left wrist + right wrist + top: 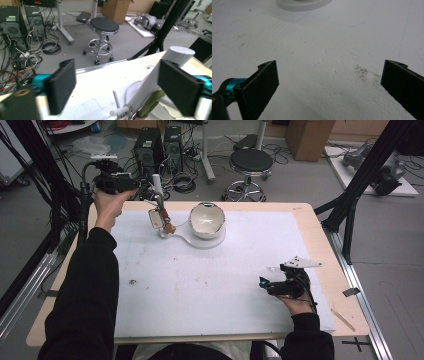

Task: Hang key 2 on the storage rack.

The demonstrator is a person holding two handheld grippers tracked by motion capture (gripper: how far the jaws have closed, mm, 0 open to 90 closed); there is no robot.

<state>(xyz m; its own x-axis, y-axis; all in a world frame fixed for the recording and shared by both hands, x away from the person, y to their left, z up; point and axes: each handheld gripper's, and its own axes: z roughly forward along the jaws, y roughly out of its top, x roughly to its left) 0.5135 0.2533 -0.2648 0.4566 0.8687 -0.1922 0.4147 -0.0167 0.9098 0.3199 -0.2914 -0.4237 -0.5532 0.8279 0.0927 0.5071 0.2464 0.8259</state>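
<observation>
1. My left gripper (142, 184) sits at the far left edge of the table (320, 245), jaws wide apart and gripping nothing.
2. In the left gripper view the white cylinder handle (160, 75) stands between the jaws, close beside the right pad (178, 87); I can't tell if it touches, and the left pad (61, 87) is well clear.
3. The handle belongs to a small tool (160, 212) that stands on the tail of a white base (192, 240), just left of the white bowl (207, 220).
4. A metal scoop, a brownish bit and a green cord (151, 102) sit at the tool's lower end; details too small to name.
5. My right gripper (270, 285) rests low at the near right over the white mat (200, 285), jaws wide, nothing in them.
6. Handling guess: handle looks rigid, smooth plastic, light, so probably slippery and top-heavy; may tip if nudged.
7. Best hold: mid-handle, pads square on both sides, above the metal parts.
8. Bowl looks ceramic with a chipped rim, so fragile; keep the tool from knocking it.
</observation>
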